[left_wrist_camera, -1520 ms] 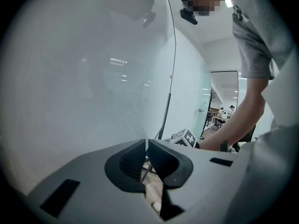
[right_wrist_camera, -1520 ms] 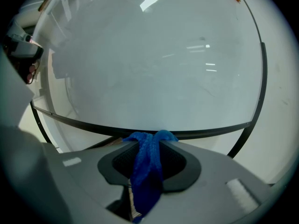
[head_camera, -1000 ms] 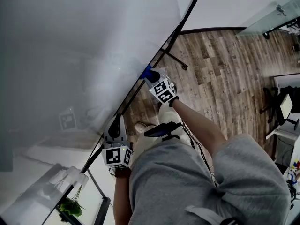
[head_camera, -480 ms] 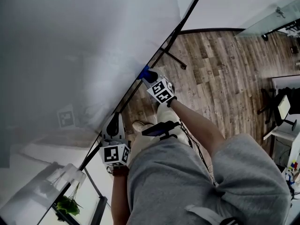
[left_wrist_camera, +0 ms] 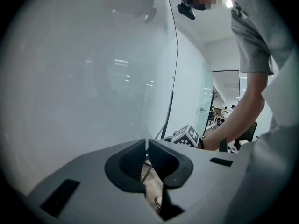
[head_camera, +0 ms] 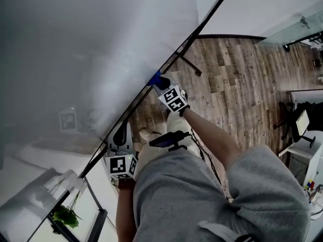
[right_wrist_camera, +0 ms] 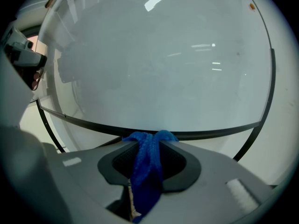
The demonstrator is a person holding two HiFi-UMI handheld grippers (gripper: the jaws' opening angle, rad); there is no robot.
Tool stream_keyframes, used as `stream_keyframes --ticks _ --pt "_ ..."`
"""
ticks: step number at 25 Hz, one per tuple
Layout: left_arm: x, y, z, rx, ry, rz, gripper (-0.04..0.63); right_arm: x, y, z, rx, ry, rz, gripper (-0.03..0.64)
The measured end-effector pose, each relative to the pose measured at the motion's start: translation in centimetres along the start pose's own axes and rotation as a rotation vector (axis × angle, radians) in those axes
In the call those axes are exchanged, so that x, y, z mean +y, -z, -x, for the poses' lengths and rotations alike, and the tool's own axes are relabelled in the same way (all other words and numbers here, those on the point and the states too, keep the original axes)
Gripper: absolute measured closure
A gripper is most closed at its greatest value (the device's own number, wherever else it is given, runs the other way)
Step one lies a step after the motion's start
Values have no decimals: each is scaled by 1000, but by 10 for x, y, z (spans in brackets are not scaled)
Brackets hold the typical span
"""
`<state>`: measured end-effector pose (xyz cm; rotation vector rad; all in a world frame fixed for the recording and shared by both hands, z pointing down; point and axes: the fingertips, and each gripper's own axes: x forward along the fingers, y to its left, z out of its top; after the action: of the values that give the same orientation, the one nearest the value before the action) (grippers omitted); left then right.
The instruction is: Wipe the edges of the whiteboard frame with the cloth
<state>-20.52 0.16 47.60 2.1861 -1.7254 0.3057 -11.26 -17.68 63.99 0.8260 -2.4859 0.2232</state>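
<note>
The whiteboard (head_camera: 91, 44) fills the left of the head view, with its dark bottom frame (head_camera: 187, 40) running diagonally from upper right to lower left. My right gripper (head_camera: 160, 81) is shut on a blue cloth (head_camera: 156, 77) and presses it against that frame. In the right gripper view the cloth (right_wrist_camera: 148, 155) hangs bunched between the jaws of the right gripper (right_wrist_camera: 149, 141), its top touching the frame (right_wrist_camera: 210, 132). My left gripper (head_camera: 120, 135) sits lower along the frame, beside it. In its own view the left gripper (left_wrist_camera: 145, 147) has its jaws together with nothing held.
A black stand foot (head_camera: 190, 64) rests on the wooden floor (head_camera: 237, 79) below the board. A potted plant (head_camera: 63, 217) is at the lower left. Desks and a chair (head_camera: 302, 117) stand at the far right. The person's grey shorts (head_camera: 202, 195) fill the foreground.
Little has changed. The right gripper holds the cloth at almost the same spot on the bottom frame, and the left gripper has drifted slightly down and left along it.
</note>
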Motion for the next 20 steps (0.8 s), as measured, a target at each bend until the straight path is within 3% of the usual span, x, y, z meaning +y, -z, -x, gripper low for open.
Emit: stream_keyframes --ticks 13,20 --pt "13 9 22 -2 -19 13 569 15 -4 0 -14 37 -72 483" --pt "13 16 32 41 -7 14 569 29 -6 -1 -22 42 -101 483"
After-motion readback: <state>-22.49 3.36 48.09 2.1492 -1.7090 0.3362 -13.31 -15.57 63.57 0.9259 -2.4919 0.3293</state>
